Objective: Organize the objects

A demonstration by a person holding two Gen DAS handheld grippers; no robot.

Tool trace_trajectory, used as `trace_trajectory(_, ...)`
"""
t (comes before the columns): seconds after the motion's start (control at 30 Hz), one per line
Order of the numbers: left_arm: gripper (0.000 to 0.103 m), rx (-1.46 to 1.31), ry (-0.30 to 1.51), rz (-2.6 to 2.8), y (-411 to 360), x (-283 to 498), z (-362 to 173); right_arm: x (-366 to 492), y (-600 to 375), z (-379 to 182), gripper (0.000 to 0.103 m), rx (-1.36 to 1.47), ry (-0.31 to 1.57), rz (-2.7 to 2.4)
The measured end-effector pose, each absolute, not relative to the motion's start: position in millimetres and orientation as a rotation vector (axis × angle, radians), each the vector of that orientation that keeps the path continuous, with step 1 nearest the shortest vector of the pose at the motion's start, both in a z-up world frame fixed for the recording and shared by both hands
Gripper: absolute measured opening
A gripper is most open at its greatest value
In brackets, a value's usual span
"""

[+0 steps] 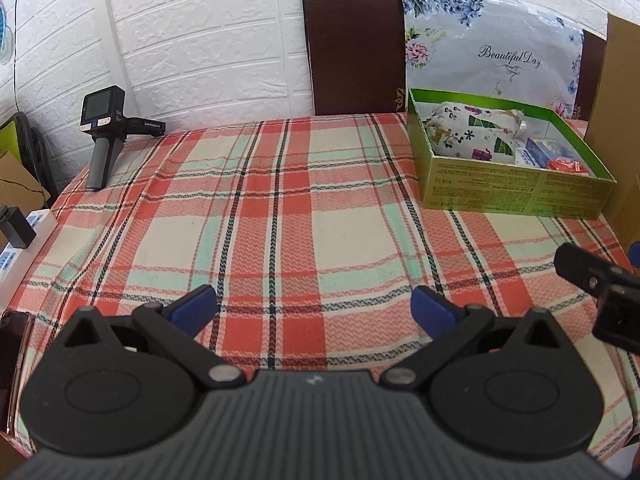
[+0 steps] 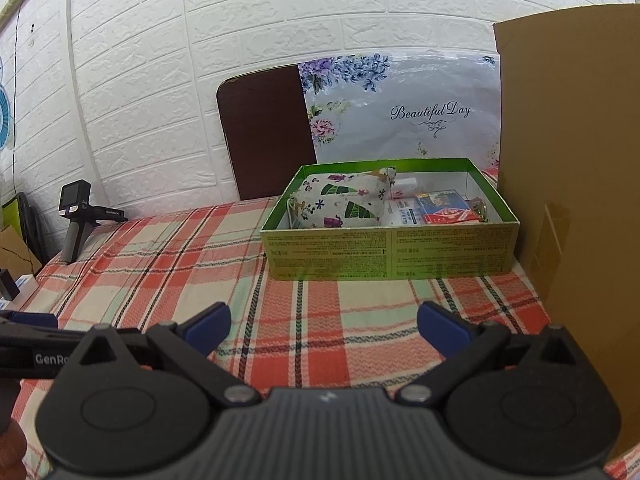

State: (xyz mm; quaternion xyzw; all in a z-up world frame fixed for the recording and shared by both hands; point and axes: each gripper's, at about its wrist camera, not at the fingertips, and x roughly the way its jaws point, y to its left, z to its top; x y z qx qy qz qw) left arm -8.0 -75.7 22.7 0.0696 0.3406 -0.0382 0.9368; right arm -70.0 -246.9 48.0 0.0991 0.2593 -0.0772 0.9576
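Observation:
A green open box [image 1: 516, 194] [image 2: 390, 250] stands at the back right of the plaid tablecloth [image 1: 280, 220] [image 2: 168, 264]. Inside it lie a white printed cloth pouch [image 1: 476, 132] [image 2: 340, 200], a blue packet [image 1: 546, 150] [image 2: 442, 206] and other small items. My left gripper [image 1: 314, 306] is open and empty, low over the cloth's front. My right gripper [image 2: 324, 326] is open and empty, in front of the box. The right gripper's side shows at the left wrist view's right edge [image 1: 600, 284].
A black handheld device [image 1: 106, 128] [image 2: 76, 216] stands at the table's back left corner. A brown board [image 1: 352, 48] and a flowered "Beautiful Day" bag [image 2: 404, 112] lean on the white brick wall. A tall cardboard sheet [image 2: 576, 160] stands right of the box.

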Motion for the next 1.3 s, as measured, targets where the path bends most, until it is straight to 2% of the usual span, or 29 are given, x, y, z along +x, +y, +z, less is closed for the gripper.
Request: trace_trajectory(1.3, 0.103, 0.161, 0.762, -0.112, -97, -7, 9, -71, -257, 43, 0.103, 0.242, 0.527, -0.194)
